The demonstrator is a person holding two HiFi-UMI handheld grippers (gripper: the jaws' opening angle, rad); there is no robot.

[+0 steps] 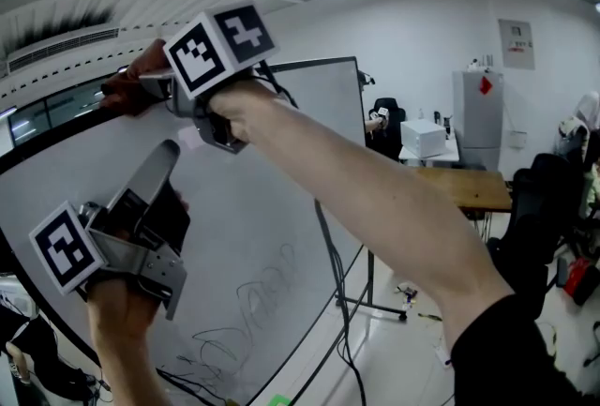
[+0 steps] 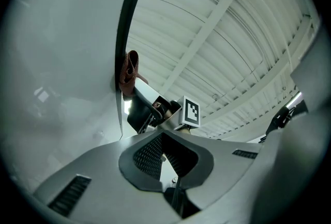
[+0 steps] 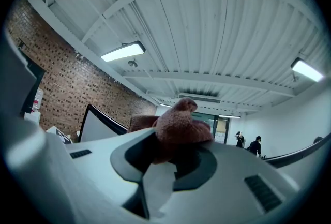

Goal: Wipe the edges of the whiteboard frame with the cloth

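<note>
- The left gripper [image 1: 161,160] is nearest, in front of the whiteboard [image 1: 253,235]. Its jaws are drawn together on nothing.
- The right gripper [image 3: 173,146] pinches the cloth [image 3: 178,124] and presses it on the upper edge of the frame [image 1: 314,64].
- The cloth looks soft, light and fluffy. I judge a bunched fold is the best place to grip it.
- No container shows.

fuzzy cloth [image 3: 178,127], glossy whiteboard [image 1: 272,235]
</note>
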